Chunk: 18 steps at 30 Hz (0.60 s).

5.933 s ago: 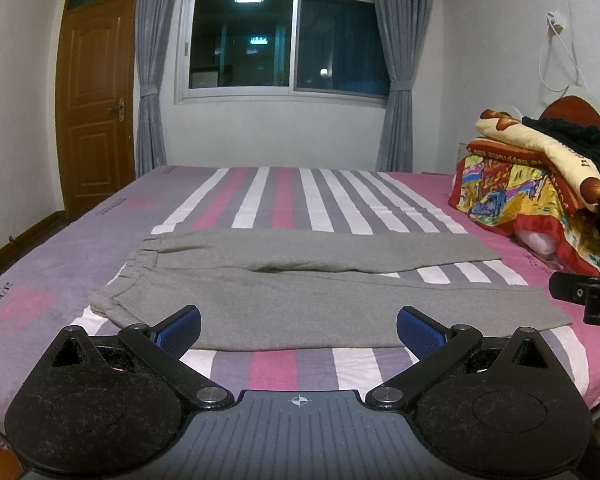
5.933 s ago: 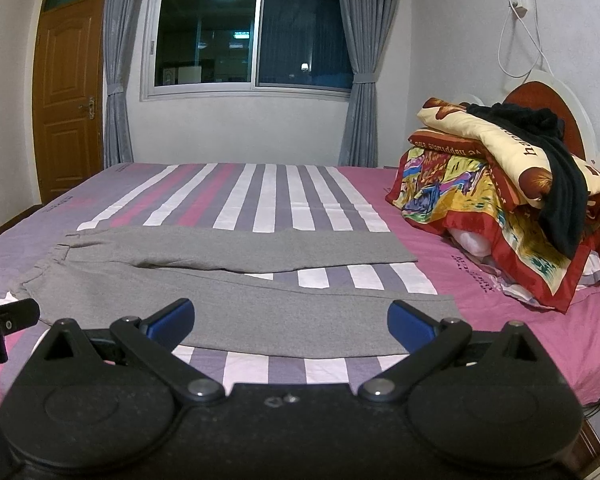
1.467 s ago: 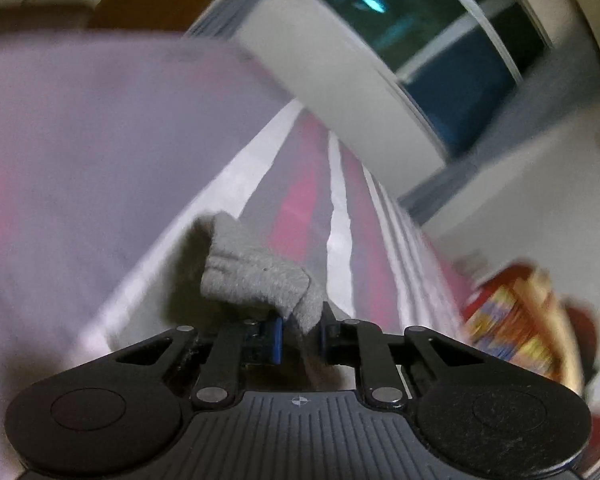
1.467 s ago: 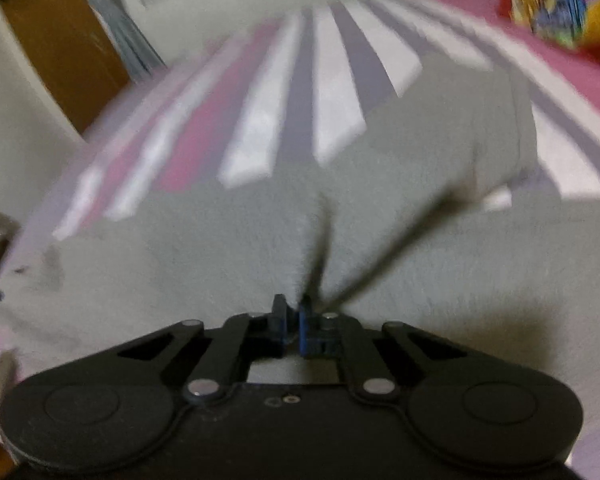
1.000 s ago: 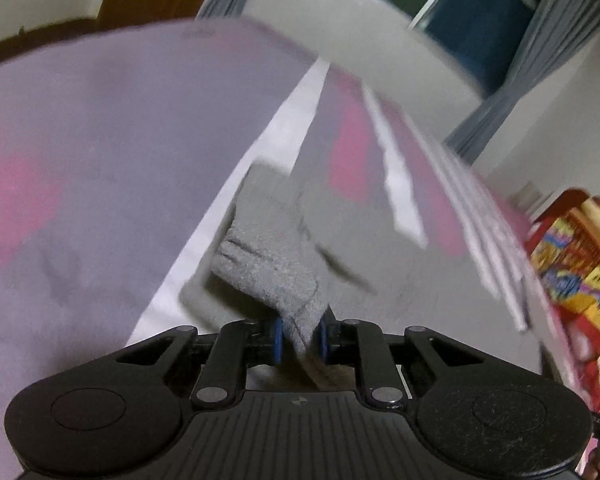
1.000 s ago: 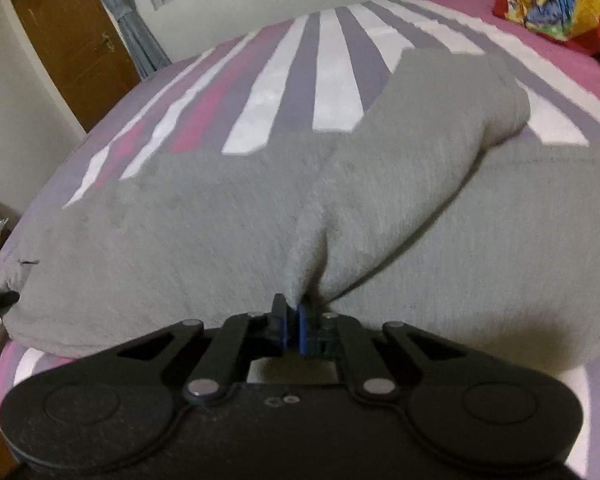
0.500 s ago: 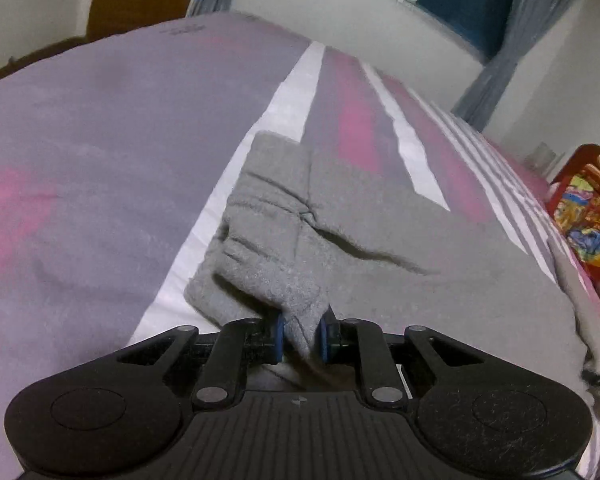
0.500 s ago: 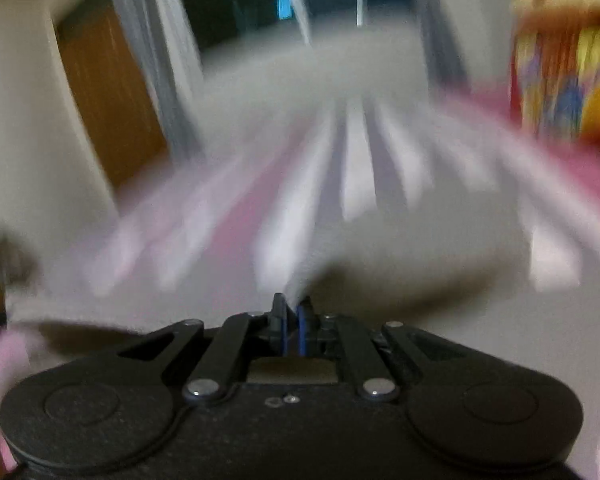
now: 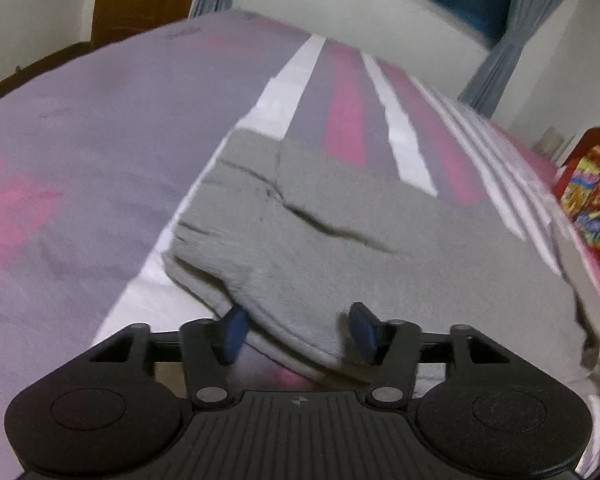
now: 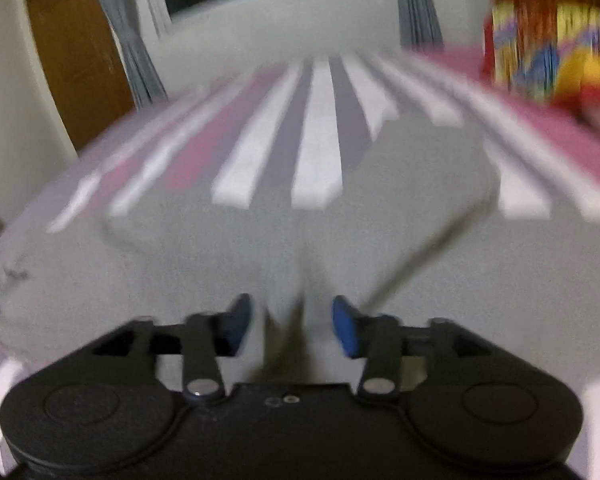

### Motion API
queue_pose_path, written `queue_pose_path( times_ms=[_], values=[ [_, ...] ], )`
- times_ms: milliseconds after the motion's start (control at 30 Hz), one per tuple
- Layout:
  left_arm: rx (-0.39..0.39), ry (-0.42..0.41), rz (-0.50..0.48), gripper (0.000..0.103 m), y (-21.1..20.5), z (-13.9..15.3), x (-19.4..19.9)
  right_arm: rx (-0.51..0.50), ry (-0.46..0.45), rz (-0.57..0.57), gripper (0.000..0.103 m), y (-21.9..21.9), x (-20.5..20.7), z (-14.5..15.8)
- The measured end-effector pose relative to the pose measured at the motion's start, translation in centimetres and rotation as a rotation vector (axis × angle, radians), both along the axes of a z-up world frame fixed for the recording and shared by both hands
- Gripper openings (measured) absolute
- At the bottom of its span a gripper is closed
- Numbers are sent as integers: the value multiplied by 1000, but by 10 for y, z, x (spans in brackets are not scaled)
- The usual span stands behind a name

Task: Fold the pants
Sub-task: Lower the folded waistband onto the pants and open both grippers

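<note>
The grey pants (image 9: 380, 248) lie on the striped bed, one leg laid over the other. Their waistband end (image 9: 220, 200) is at the left in the left wrist view. My left gripper (image 9: 296, 330) is open, its blue pads on either side of the near waistband edge. In the blurred right wrist view the pants (image 10: 260, 248) fill the middle. My right gripper (image 10: 290, 322) is open with a fold of grey cloth lying between its pads.
The bed sheet (image 9: 80, 152) has purple, pink and white stripes. A colourful bedding pile (image 9: 592, 208) sits at the right, also in the right wrist view (image 10: 548, 48). A brown door (image 10: 80, 52), window and grey curtains stand beyond the bed.
Both grippers have opened and let go of the grey cloth. The waistband corner and the leg fold now lie flatter on the lower leg. The right wrist view is still moving.
</note>
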<state>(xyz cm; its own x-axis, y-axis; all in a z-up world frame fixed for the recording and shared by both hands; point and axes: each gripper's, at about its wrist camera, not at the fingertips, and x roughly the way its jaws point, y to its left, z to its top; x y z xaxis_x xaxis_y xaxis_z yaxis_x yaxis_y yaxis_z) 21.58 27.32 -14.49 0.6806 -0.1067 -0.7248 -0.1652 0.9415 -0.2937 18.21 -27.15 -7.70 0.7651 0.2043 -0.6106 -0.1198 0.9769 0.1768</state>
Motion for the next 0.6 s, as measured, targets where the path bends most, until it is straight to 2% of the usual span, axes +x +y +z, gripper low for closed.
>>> queue_pose_path(
  times_ms=[67,133,167,200,233,267,300,400,500,567,600],
  values=[
    [14,46,4,57,-8,-8,9,-49,115,-39,50,3,36,-1],
    [14,55,16,58,-11,-11,13,-89,195,-38,52,8,64,-9],
    [7,59,21,58,-10,-11,13,-141,235,-40,49,10,78,-15],
    [-2,63,23,58,-9,-10,14,-167,250,-42,37,11,82,-16],
    [-10,64,18,58,-7,-10,13,-179,245,-40,17,8,82,-13],
    [-15,64,12,58,-4,-10,12,-177,242,-35,6,4,78,-10],
    [-24,61,6,58,-2,-10,10,-162,229,-32,5,-3,70,-6],
    [-49,56,-6,58,3,-12,5,-123,163,-29,4,-23,28,11],
    [-59,57,-13,58,1,-19,7,-73,162,-45,5,-45,-12,11],
    [-59,61,-15,58,0,-20,11,-85,207,-89,10,-54,-22,-11],
    [-57,65,-17,58,0,-19,11,-103,241,-103,22,-59,-19,-25]
  ],
)
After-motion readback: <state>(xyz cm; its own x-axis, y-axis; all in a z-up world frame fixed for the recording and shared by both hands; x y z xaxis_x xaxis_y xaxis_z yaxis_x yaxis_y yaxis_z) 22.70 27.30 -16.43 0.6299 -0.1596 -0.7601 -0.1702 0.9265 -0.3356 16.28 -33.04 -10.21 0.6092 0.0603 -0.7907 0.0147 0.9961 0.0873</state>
